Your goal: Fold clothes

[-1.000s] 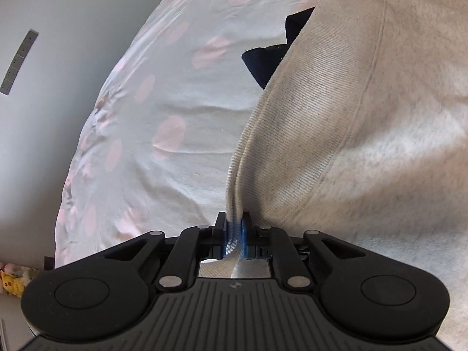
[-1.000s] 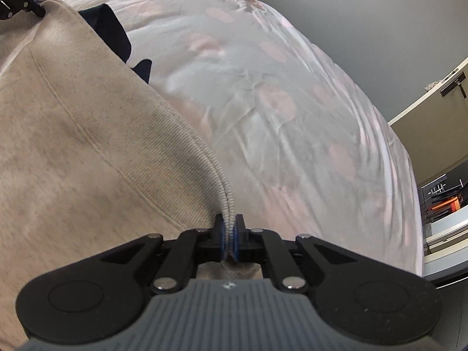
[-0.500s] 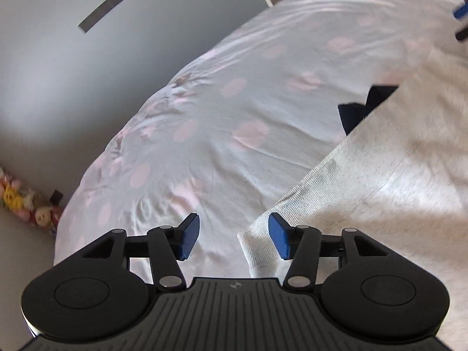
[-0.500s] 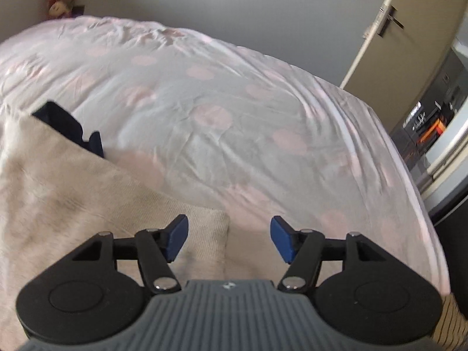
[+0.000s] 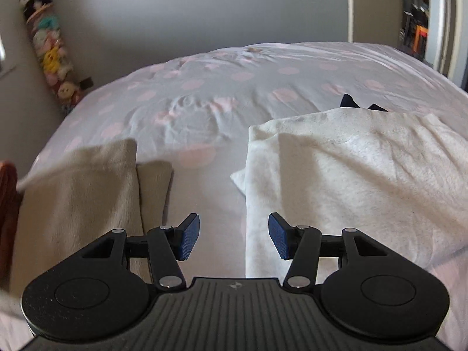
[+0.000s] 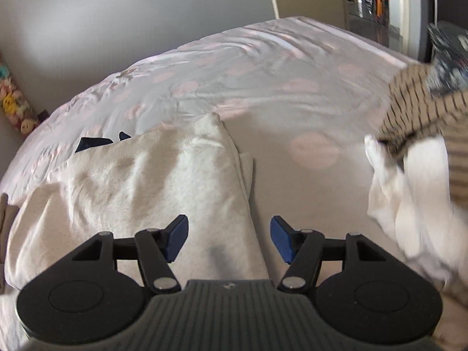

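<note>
Plainly, no container shows in either view; the clothes lie straight on the bed (image 5: 234, 87), whose pale cover carries pink spots; the cream sweatshirt (image 5: 351, 175) rests folded on that cover, its top layer creased and its left edge doubled, with a dark navy garment (image 5: 349, 101) peeking out from behind its far edge; from the right wrist the same sweatshirt (image 6: 146, 181) fills the left and centre, the navy piece (image 6: 93, 143) again just beyond it; the left tool (image 5: 234, 238) hovers with its blue pads spread wide and nothing between them, above the sweatshirt's left edge; the right tool (image 6: 229, 241) is likewise spread and empty, above the sweatshirt's right edge; a beige folded garment (image 5: 87, 193) lies apart to the left; a white garment (image 6: 409, 204) and a striped one (image 6: 418, 111) lie blurred to the right; a column of plush toys (image 5: 49, 49) hangs by the wall
</note>
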`<state>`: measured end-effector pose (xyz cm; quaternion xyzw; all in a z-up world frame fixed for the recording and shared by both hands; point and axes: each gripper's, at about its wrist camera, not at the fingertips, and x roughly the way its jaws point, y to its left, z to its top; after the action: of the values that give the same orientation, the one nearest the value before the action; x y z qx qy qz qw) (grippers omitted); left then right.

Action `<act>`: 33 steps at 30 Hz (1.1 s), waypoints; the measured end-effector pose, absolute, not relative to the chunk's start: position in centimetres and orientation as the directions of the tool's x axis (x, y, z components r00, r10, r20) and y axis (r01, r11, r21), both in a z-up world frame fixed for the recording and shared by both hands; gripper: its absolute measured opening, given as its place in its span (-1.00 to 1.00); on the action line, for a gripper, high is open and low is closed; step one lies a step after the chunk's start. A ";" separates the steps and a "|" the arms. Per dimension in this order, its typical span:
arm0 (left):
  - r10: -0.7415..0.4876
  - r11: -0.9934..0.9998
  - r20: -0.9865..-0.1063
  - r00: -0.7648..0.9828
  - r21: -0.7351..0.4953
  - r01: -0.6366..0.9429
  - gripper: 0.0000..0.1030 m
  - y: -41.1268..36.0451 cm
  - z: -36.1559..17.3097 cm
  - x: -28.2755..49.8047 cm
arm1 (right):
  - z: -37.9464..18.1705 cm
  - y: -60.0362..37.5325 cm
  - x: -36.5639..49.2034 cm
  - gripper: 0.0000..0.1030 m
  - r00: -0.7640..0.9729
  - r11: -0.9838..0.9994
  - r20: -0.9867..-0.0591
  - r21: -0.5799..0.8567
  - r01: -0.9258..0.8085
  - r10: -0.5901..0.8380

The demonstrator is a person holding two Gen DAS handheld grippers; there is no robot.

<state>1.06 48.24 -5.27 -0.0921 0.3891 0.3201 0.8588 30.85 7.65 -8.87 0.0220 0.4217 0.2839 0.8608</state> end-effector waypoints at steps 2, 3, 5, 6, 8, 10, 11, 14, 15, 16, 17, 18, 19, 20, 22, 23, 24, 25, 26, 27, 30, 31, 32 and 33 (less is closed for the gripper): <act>0.453 0.742 -0.739 0.499 0.003 -0.670 -0.02 48.0 -6.0 -0.5 | -9.5 6.5 29.8 0.27 0.485 0.847 -0.710 0.320 -0.424 0.511; 0.444 0.722 -0.750 0.490 -0.025 -0.692 -0.03 48.0 -6.3 -0.9 | -10.0 6.0 29.6 0.27 0.482 0.852 -0.711 0.349 -0.391 0.512; 0.419 0.674 -0.772 0.478 -0.088 -0.734 -0.03 48.0 -7.1 -2.0 | -10.8 4.3 29.6 0.27 0.474 0.834 -0.688 0.476 -0.278 0.550; 0.397 0.651 -0.782 0.480 -0.128 -0.748 -0.03 48.1 -7.5 -2.4 | -11.3 3.6 29.6 0.31 0.471 0.824 -0.683 0.520 -0.225 0.559; 0.362 0.612 -0.796 0.486 -0.190 -0.768 -0.03 48.3 -8.2 -3.1 | -12.2 3.0 29.9 0.35 0.458 0.836 -0.714 0.530 -0.142 0.530; 0.331 0.564 -0.809 0.485 -0.242 -0.789 -0.02 48.6 -9.1 -3.5 | -13.1 2.4 30.2 0.36 0.441 0.843 -0.744 0.534 -0.059 0.502; 0.316 0.552 -0.814 0.488 -0.261 -0.792 -0.02 48.7 -9.5 -3.4 | -13.5 2.1 30.3 0.36 0.426 0.840 -0.754 0.542 -0.027 0.500; 0.291 0.533 -0.813 0.505 -0.301 -0.791 -0.02 48.8 -10.5 -3.4 | -14.5 2.9 31.0 0.35 0.353 0.820 -0.762 0.572 -0.024 0.542; 0.286 0.517 -0.812 0.509 -0.317 -0.795 -0.02 49.0 -10.7 -3.4 | -14.8 3.2 31.1 0.35 0.333 0.817 -0.766 0.576 -0.025 0.550; 0.279 0.496 -0.810 0.515 -0.338 -0.800 -0.02 49.2 -10.9 -3.6 | -15.0 3.5 31.3 0.35 0.317 0.816 -0.768 0.578 -0.031 0.556; 0.267 0.465 -0.808 0.525 -0.369 -0.805 -0.02 49.5 -11.1 -3.8 | -15.2 3.8 31.4 0.35 0.305 0.812 -0.767 0.583 -0.037 0.565; 0.256 0.435 -0.804 0.536 -0.399 -0.807 -0.01 49.8 -11.4 -4.0 | -15.3 4.0 31.4 0.35 0.298 0.812 -0.768 0.583 -0.041 0.567; 0.248 0.410 -0.799 0.548 -0.426 -0.806 -0.01 50.1 -11.7 -4.2 | -15.5 4.1 31.5 0.35 0.293 0.812 -0.769 0.582 -0.044 0.568; 0.240 0.390 -0.796 0.556 -0.446 -0.806 -0.01 50.3 -12.0 -4.3 | -15.7 4.3 31.6 0.35 0.292 0.811 -0.769 0.583 -0.043 0.568; 0.224 0.372 -0.800 0.557 -0.459 -0.807 -0.01 50.5 -12.7 -4.0 | -16.1 4.6 31.8 0.30 0.291 0.811 -0.770 0.584 -0.040 0.568; 0.215 0.367 -0.802 0.557 -0.462 -0.807 -0.01 50.6 -13.0 -3.8 | -16.2 4.7 31.8 0.25 0.292 0.811 -0.770 0.584 -0.039 0.568; 0.205 0.360 -0.803 0.559 -0.469 -0.806 0.00 50.7 -13.4 -3.5 | -16.4 4.8 31.9 0.25 0.293 0.812 -0.770 0.583 -0.040 0.567; 0.193 0.350 -0.801 0.567 -0.484 -0.802 0.00 50.8 -13.7 -3.3 | -16.5 4.9 31.9 0.24 0.295 0.812 -0.770 0.582 -0.041 0.566; 0.185 0.342 -0.798 0.574 -0.495 -0.799 0.00 50.9 -14.0 -3.1 | -16.6 5.0 31.9 0.19 0.299 0.813 -0.769 0.581 -0.044 0.565; 0.185 0.339 -0.795 0.577 -0.500 -0.797 0.01 51.1 -14.1 -3.0 | -16.4 5.0 31.9 0.09 0.310 0.813 -0.765 0.580 -0.051 0.564; 0.199 0.359 -0.787 0.584 -0.496 -0.790 -0.30 51.4 -14.0 -2.9 | -16.0 5.1 31.8 -0.13 0.343 0.814 -0.752 0.576 -0.072 0.562; 0.207 0.372 -0.785 0.584 -0.489 -0.789 -0.46 51.4 -13.8 -3.0 | -15.9 5.1 31.8 -0.16 0.354 0.815 -0.748 0.574 -0.079 0.562; 0.217 0.388 -0.781 0.585 -0.481 -0.786 -0.50 51.4 -13.4 -2.9 | -15.7 5.1 31.7 -0.23 0.366 0.816 -0.743 0.572 -0.088 0.560; 0.226 0.400 -0.776 0.589 -0.477 -0.782 -0.59 51.3 -13.0 -3.0 | -15.3 5.2 31.5 -0.28 0.382 0.819 -0.737 0.564 -0.104 0.557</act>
<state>-3.01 51.29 -13.05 -0.4405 0.3154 0.3254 0.7750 31.50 5.16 -15.34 0.2193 0.5162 0.2061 0.8018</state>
